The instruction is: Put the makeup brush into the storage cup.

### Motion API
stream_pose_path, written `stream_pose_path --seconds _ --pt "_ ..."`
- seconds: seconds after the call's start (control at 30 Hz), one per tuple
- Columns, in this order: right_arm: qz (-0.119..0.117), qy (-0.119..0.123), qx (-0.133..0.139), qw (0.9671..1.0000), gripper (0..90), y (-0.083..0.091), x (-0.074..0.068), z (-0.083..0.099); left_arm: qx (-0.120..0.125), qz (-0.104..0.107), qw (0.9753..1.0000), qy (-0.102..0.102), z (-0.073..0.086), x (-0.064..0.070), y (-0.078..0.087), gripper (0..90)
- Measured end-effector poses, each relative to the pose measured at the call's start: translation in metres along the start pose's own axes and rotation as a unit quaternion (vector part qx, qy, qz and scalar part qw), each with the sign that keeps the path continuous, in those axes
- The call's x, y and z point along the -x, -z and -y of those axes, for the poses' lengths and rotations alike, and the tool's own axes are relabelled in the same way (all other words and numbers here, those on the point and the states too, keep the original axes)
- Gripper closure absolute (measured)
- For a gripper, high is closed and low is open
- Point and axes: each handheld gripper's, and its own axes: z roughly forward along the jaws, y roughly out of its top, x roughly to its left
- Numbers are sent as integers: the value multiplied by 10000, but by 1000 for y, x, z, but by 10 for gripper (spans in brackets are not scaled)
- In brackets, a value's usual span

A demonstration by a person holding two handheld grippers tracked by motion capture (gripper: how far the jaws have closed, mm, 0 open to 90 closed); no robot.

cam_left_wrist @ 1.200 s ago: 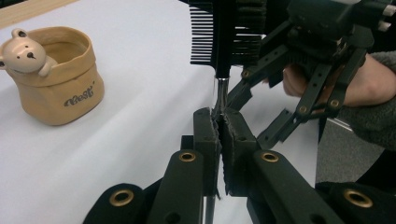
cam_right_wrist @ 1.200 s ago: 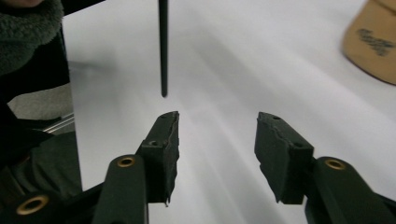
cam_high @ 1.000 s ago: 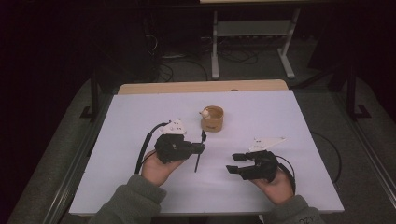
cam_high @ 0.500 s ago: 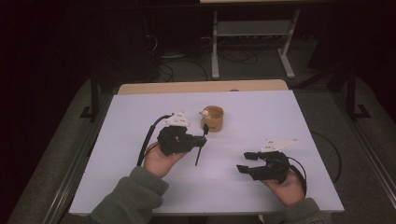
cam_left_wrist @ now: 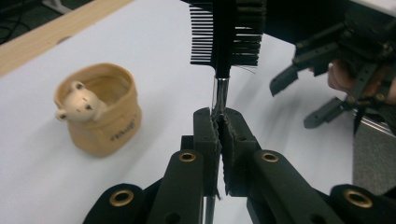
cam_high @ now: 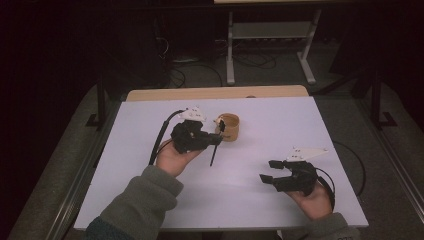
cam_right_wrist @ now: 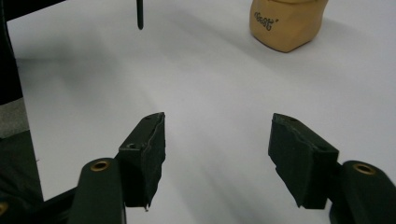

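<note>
Since the earlier frames the left gripper [cam_high: 216, 141] has moved up toward the far edge of the table [cam_high: 280, 125] and now sits just beside the cup, while the right gripper [cam_high: 268, 171] has slid back toward the near right corner.

L gripper: jaws pressed together on the thin metal neck of a black brush-comb [cam_left_wrist: 227, 32], seen close-up in the left gripper view; comb teeth on one side of the head, bristles on the other. In the high view the tool's handle slants down from the jaws toward the tabletop, and its head end is up by the cup's rim; can't tell if they touch.

Tan cup [cam_high: 229, 126] w/ a small bear figure [cam_left_wrist: 80, 104] on its rim stands upright near the middle of the far half of the table, well clear of the near edge. Lettering on its side, too small to read.

R gripper: jaws wide apart, nothing between them, held low over the bare white top in the right gripper view [cam_right_wrist: 217, 154]; cup's base [cam_right_wrist: 286, 23] and the handle tip are farther off.
</note>
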Motion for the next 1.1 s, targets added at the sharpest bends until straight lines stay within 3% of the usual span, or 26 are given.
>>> stream_pose_path --seconds 0.6,1.0,1.1 --pt "-13 -12 49 10000 343 1 4 -1 85 -122 9998 152 -37 -25 -18 856" --pt "-38 -31 128 9999 338 2 6 -2 83 -260 9996 21 -66 -36 -31 856" --pt "-46 -62 132 9999 338 2 7 -2 126 -306 9994 73 -73 -40 -35 856"
